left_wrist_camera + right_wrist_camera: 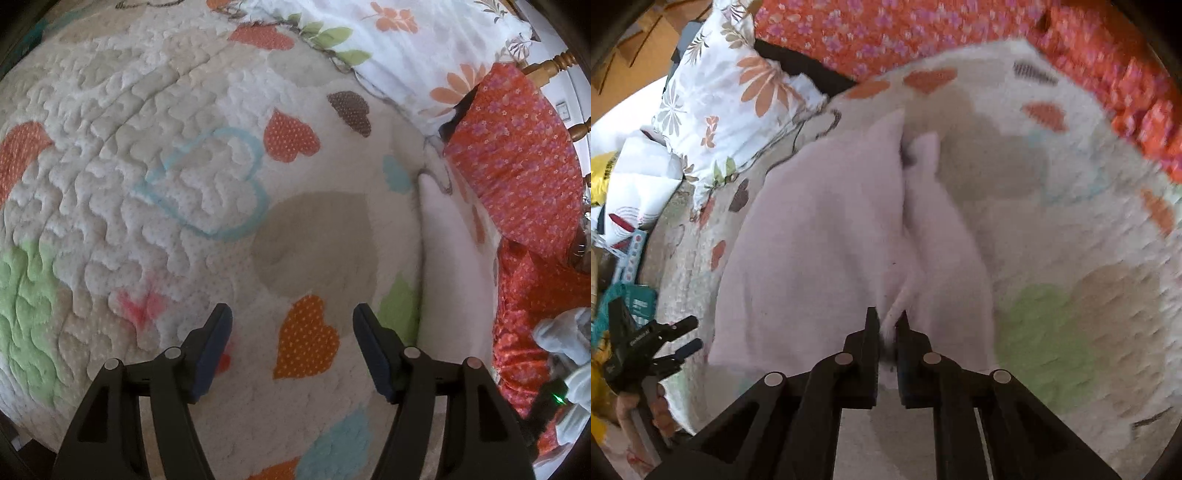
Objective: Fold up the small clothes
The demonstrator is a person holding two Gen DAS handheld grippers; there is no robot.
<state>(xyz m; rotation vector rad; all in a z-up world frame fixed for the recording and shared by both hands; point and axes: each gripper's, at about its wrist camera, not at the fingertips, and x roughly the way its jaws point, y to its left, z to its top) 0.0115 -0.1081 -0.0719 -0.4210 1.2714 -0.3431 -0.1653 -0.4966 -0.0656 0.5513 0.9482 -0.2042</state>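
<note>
A quilted bedspread (155,192) patched with hearts covers the bed. At its far edge lies a white pillow (399,40) with orange flowers, and beside that pillow an orange floral cushion (517,166) (a turned wooden rail (554,62) shows just behind).

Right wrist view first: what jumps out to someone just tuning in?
The right gripper is shut on a bunched fold of the pale pink garment, which lies spread on the heart-patterned quilt. In the left wrist view, the left gripper hangs open above the quilt, holding nothing.
</note>
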